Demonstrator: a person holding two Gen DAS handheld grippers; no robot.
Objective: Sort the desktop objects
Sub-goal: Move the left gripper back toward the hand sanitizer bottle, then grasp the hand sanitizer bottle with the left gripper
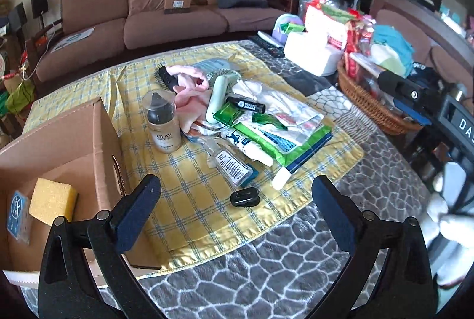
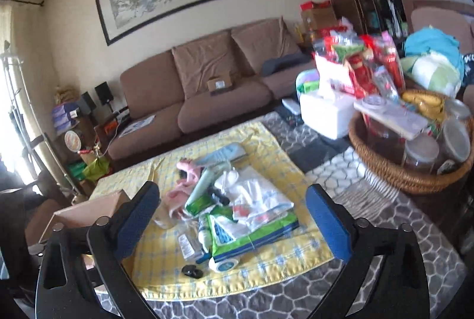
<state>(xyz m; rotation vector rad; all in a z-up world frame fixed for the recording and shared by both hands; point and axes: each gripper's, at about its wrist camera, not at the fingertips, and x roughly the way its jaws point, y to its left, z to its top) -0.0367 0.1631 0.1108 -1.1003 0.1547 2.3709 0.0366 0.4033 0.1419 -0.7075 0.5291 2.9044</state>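
A pile of toiletries lies on a yellow checked cloth (image 1: 195, 200): an Olay bottle (image 1: 162, 123), a black hairbrush (image 1: 166, 77), pink cloth (image 1: 189, 99), a pale green tube (image 1: 217, 99), green packets (image 1: 266, 138), a clear spray bottle (image 1: 232, 167) and a small black object (image 1: 244, 197). A cardboard box (image 1: 74, 159) at the left holds a yellow sponge (image 1: 51, 200). My left gripper (image 1: 237, 209) is open and empty, just above the small black object. My right gripper (image 2: 234, 218) is open and empty, hovering over the pile (image 2: 237, 209). The right gripper also shows in the left wrist view (image 1: 408, 95).
A wicker basket (image 2: 394, 167) full of jars and snack bags stands at the right. A white tissue pack (image 1: 311, 55) and a remote (image 1: 266, 44) lie behind the cloth. A brown sofa (image 1: 166, 7) runs along the back. The table has a grey patterned cover (image 1: 281, 259).
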